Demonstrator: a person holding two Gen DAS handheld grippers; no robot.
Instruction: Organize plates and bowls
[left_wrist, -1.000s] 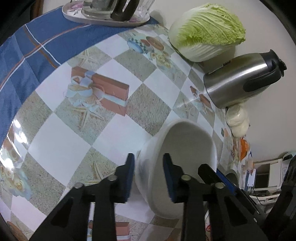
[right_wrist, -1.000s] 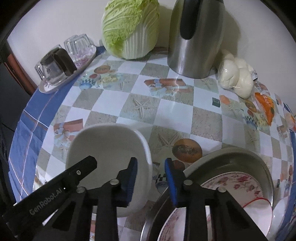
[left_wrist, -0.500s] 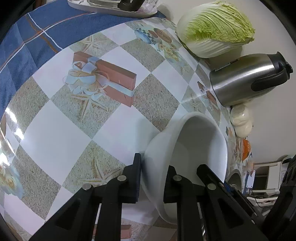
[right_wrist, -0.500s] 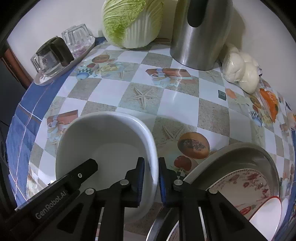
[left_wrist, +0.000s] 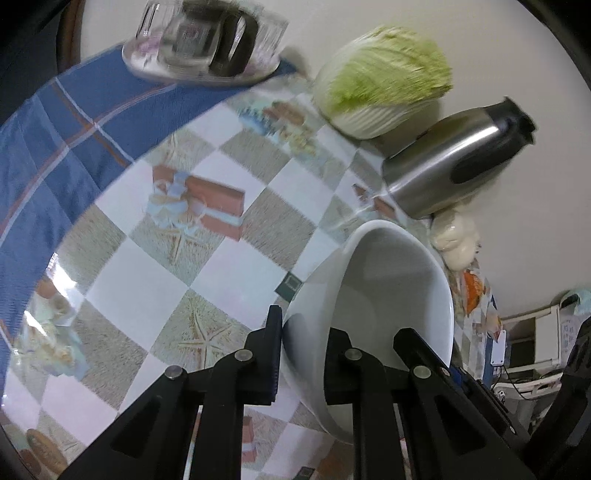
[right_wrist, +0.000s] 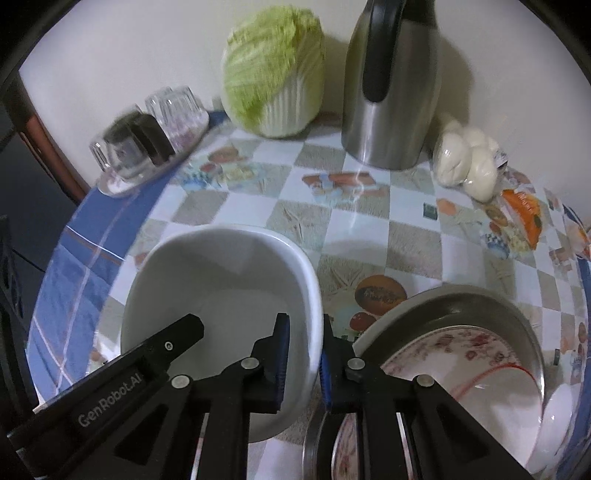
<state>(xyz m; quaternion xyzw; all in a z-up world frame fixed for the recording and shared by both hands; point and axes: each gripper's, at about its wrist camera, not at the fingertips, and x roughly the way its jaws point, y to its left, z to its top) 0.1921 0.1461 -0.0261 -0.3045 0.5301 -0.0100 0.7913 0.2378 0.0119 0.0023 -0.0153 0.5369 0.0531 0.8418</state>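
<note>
Both my claws, left claw (left_wrist: 301, 354) and right claw (right_wrist: 304, 360), were clamped on the white bowl (right_wrist: 221, 280). I needed to lift evenly, keeping it level.

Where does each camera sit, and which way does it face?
Left wrist: on the left gripper, looking down along fingers clamped on the white ceramic bowl; the other gripper's tip shows.
Right wrist: on the right gripper, clamped on the bowl's opposite rim beside the steel basin.
Shared: bowl, green napa cabbage, steel kettle.
</note>
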